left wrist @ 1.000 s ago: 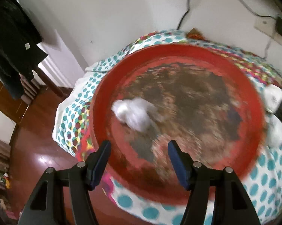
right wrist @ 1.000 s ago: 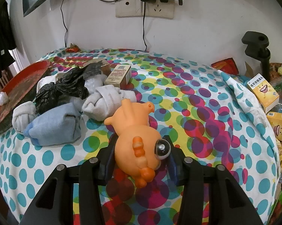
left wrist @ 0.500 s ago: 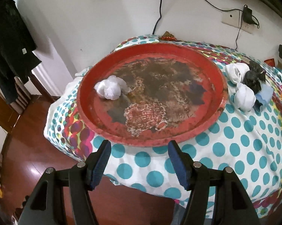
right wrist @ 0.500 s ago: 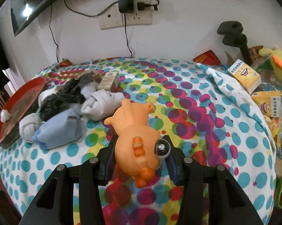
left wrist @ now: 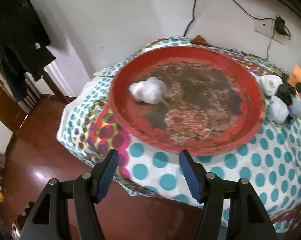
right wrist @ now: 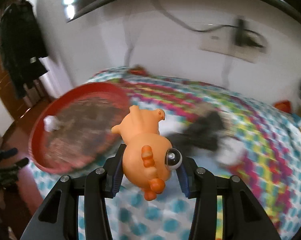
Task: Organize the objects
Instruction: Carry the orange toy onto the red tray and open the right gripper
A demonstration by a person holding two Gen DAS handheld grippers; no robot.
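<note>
**Orange toy in the air, red tray waiting at the counter's corner**

The right gripper (right wrist: 150,172) is pinching an orange rubber toy (right wrist: 144,146), a squeaky animal with a bulging eye, its jaws pressed against the toy's round body. It hangs above the polka-dot cloth (right wrist: 260,140), near the rim of the big red tray (right wrist: 50,108). The left gripper (left wrist: 147,172) stands spread wide and holds nothing, hovering just off the near rim of that tray (left wrist: 190,150), where a single white balled sock (left wrist: 148,93) already lies.

What worries me: the toy is smooth and rounded, and only its fat middle sits between the pads, with the head and legs sticking out free. A quick swing could let it twist or squirt out onto the wooden floor (left wrist: 40,160). The tray itself looks to sit right at the corner of the counter, with part of its rim seeming to reach past the cloth's edge; a toy dropped hard on that side, or a nudge from the empty gripper, might tip or slide it. The pile of rolled socks (left wrist: 276,108) and the black bag (left wrist: 286,94) beside the tray could also be clipped in passing.

As for writing, I can read none. The right view is smeared by motion, and no label, brand or print is legible on the toy, tray or cloth.
</note>
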